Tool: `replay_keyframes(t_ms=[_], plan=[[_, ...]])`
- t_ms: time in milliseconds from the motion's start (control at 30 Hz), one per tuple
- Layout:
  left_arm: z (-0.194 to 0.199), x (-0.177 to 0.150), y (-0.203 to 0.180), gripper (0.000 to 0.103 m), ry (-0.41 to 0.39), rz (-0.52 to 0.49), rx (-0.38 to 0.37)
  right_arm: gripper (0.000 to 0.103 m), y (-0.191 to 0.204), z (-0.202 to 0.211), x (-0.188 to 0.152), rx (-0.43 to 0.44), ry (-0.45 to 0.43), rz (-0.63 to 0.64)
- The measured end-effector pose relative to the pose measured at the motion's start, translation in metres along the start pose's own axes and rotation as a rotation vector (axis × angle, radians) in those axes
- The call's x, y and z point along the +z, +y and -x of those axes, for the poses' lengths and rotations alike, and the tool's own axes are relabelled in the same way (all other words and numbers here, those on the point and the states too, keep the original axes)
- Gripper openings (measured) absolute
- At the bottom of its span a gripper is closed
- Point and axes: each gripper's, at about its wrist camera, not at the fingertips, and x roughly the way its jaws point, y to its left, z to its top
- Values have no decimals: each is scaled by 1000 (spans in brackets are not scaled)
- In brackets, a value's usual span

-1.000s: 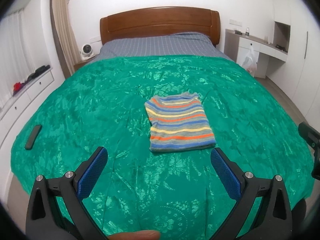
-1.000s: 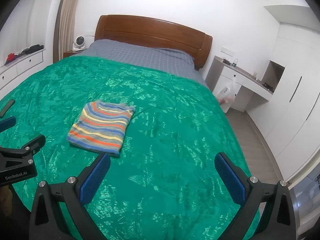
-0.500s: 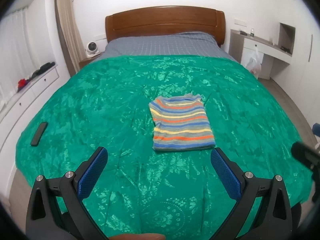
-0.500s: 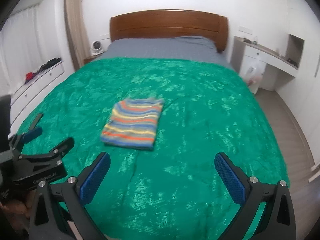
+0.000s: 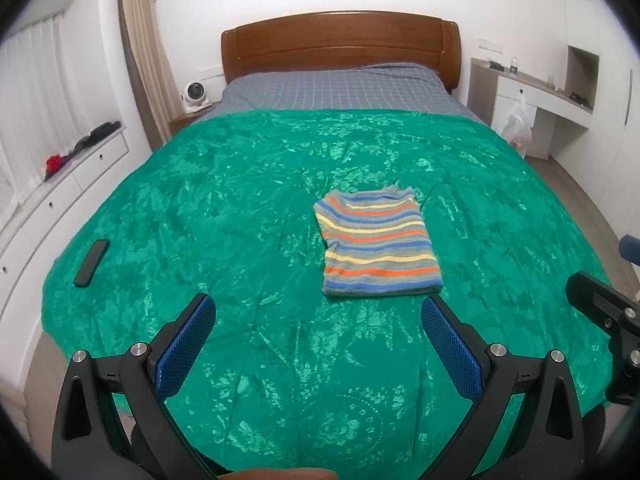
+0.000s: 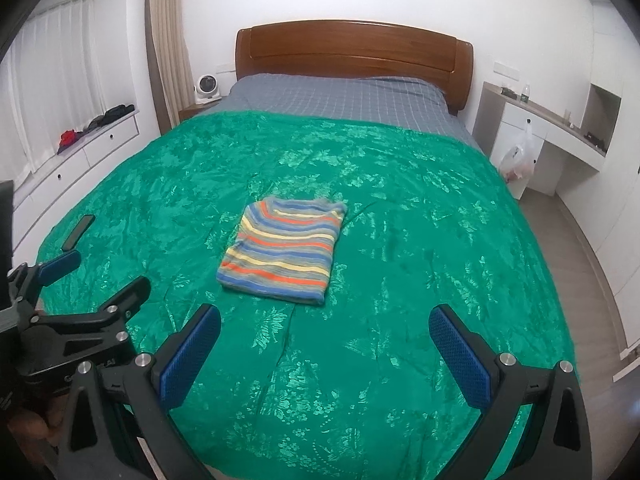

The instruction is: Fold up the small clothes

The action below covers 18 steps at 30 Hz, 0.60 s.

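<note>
A striped garment [image 5: 376, 240] [image 6: 285, 248], folded into a neat rectangle, lies flat on the green bedspread [image 5: 224, 216] [image 6: 420, 232] near the middle of the bed. My left gripper [image 5: 316, 324] hangs open above the bed's near end, well short of the garment, with nothing between its blue pads. My right gripper [image 6: 326, 338] is open too, empty, and stands back from the garment's near edge. Each gripper shows at the edge of the other's view: the right one [image 5: 608, 320] and the left one [image 6: 88, 284].
A dark phone or remote [image 5: 91, 268] [image 6: 78, 233] lies near the bed's left edge. White drawers [image 5: 60, 200] run along the left wall. A desk with a hanging plastic bag [image 5: 518, 124] stands at the right. The wooden headboard [image 5: 340, 42] is at the far end.
Both grippers have pulled back and away from the folded garment. The right view has swung left, so the garment now sits near its centre. The garment has not moved.
</note>
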Motion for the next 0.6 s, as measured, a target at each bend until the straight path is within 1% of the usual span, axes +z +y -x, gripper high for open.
replay_keyframes(t_ms=[300, 600], plan=[[0, -1, 1, 103, -1, 3, 18, 103, 1, -4, -1, -10, 8, 0], [3, 0, 2, 103, -11, 7, 22, 103, 4, -5, -3, 4, 0, 5]])
